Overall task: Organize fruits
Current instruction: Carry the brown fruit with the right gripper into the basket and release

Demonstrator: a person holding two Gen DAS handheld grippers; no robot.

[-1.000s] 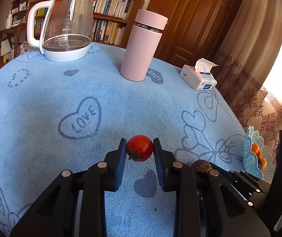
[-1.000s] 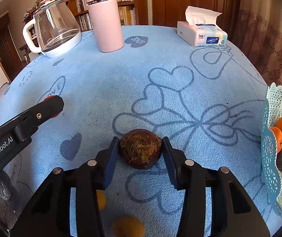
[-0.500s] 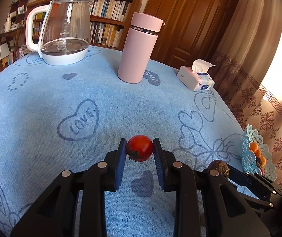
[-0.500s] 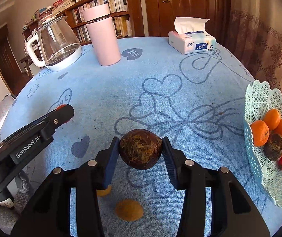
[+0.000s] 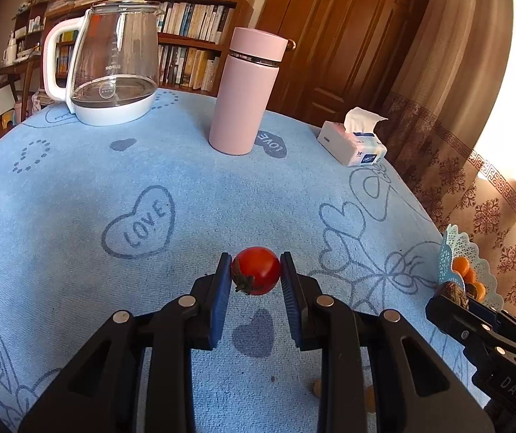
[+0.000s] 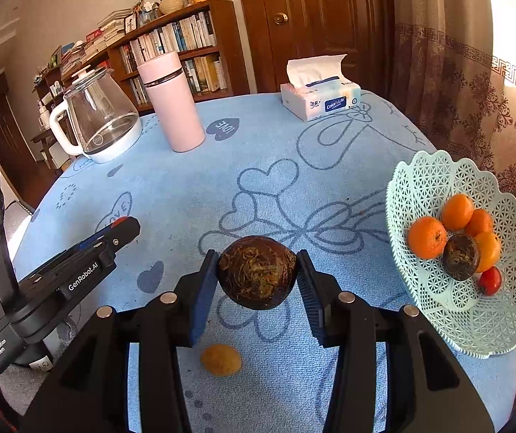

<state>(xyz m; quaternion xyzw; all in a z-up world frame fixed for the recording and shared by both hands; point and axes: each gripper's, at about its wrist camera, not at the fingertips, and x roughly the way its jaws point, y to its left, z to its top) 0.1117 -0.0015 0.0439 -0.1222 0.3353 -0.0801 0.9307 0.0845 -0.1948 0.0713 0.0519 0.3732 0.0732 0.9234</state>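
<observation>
My left gripper (image 5: pixel 256 270) is shut on a small red tomato (image 5: pixel 257 270), held above the blue tablecloth. My right gripper (image 6: pixel 257 272) is shut on a dark brown round fruit (image 6: pixel 257 272), also lifted off the cloth. To the right a pale green lattice basket (image 6: pixel 434 176) holds several oranges (image 6: pixel 427 237), another dark fruit (image 6: pixel 460 257) and a red tomato (image 6: pixel 490 280). A small yellow-orange fruit (image 6: pixel 221 359) lies on the cloth beneath the right gripper. In the left wrist view the right gripper shows at the right edge, in front of the basket (image 5: pixel 456 243).
At the far side of the round table (image 5: pixel 77 187) stand a glass kettle (image 5: pixel 113 61), a pink flask (image 5: pixel 245 93) and a tissue pack (image 5: pixel 353 142). A bookshelf and a wooden door are behind. A patterned curtain hangs past the table's right edge.
My right gripper has risen and moved right with the dark fruit, bringing the basket fully into view. The left gripper has stayed nearly in place with the tomato.
</observation>
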